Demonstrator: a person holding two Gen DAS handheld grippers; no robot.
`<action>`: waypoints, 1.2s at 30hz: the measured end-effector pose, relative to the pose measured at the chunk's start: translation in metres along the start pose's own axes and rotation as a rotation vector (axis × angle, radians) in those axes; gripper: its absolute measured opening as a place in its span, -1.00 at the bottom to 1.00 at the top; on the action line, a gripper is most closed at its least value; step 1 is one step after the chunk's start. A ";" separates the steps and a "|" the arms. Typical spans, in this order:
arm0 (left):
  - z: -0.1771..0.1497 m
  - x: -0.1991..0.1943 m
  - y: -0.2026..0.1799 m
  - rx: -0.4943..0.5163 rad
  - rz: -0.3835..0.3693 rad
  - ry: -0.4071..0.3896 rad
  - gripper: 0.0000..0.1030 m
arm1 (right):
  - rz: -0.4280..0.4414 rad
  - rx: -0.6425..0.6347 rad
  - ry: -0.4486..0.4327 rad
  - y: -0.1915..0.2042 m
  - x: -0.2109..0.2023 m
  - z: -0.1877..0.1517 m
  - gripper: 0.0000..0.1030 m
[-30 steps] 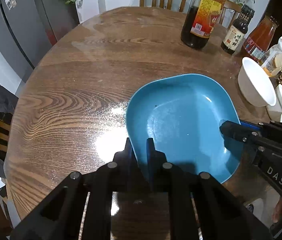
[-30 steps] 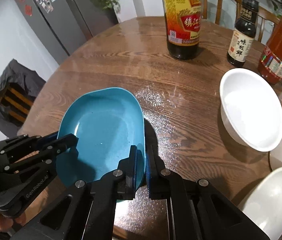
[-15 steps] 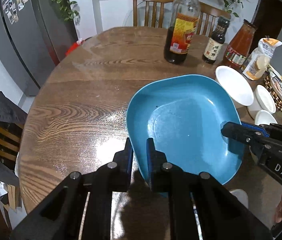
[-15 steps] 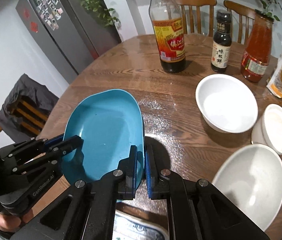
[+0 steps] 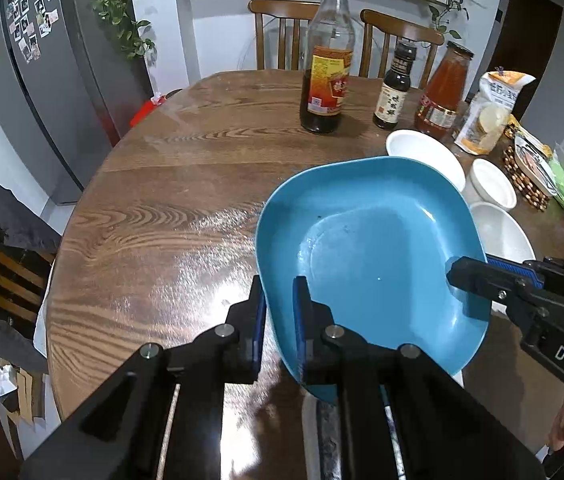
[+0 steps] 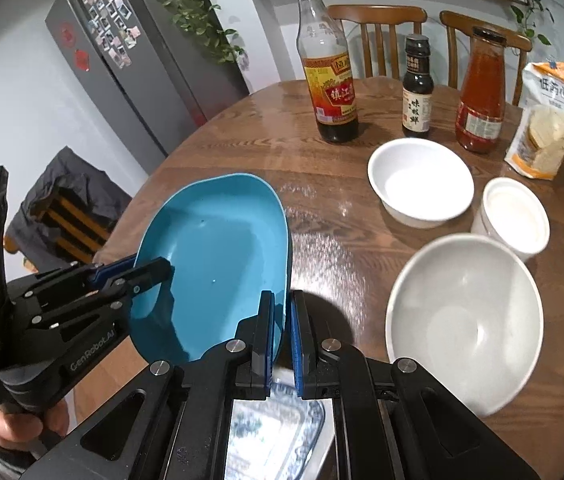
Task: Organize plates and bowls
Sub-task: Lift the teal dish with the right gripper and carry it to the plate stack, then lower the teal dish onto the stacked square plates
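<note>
A blue squarish plate (image 5: 366, 256) is held in the air above the round wooden table (image 5: 169, 208), tilted. My left gripper (image 5: 279, 312) is shut on its near left rim. My right gripper (image 6: 282, 322) is shut on its opposite rim and shows in the left wrist view (image 5: 470, 280). The plate also shows in the right wrist view (image 6: 217, 256). A large grey-white bowl (image 6: 464, 332), a white bowl (image 6: 420, 182) and a small white cup-like bowl (image 6: 514, 218) stand on the table to the right. A blue-patterned white plate (image 6: 273, 432) lies under my right gripper.
A tall dark sauce bottle (image 6: 328, 68), a small soy bottle (image 6: 417, 88), a red sauce bottle (image 6: 480, 92) and a snack bag (image 6: 550, 120) stand at the table's far side. Wooden chairs (image 5: 294, 32) stand behind it, a fridge (image 5: 65, 72) at the left.
Both grippers have lifted the blue plate higher off the table and drawn back. More of the table, bottles and bowls has come into view.
</note>
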State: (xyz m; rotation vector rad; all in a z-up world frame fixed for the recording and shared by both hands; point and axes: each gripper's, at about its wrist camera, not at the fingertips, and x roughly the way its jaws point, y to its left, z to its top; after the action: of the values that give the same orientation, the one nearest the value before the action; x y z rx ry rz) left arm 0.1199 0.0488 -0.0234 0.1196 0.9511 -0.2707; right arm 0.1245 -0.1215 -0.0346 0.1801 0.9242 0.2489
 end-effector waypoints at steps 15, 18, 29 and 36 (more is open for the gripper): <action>-0.038 -0.022 -0.026 0.031 0.034 -0.006 -0.76 | 0.035 0.010 0.025 -0.004 -0.024 -0.047 -0.81; -0.045 -0.024 -0.029 0.027 0.036 0.001 -0.76 | 0.041 0.006 0.034 -0.004 -0.026 -0.055 -0.81; -0.073 -0.027 -0.038 0.011 0.057 0.030 -0.76 | 0.068 0.009 0.095 -0.007 -0.023 -0.085 -0.81; -0.091 -0.016 -0.043 0.003 0.065 0.079 -0.76 | 0.073 0.017 0.140 -0.011 -0.016 -0.098 -0.81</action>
State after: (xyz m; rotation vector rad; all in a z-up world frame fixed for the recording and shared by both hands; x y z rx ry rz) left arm 0.0275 0.0303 -0.0617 0.1648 1.0233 -0.2084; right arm 0.0375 -0.1322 -0.0829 0.2146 1.0602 0.3245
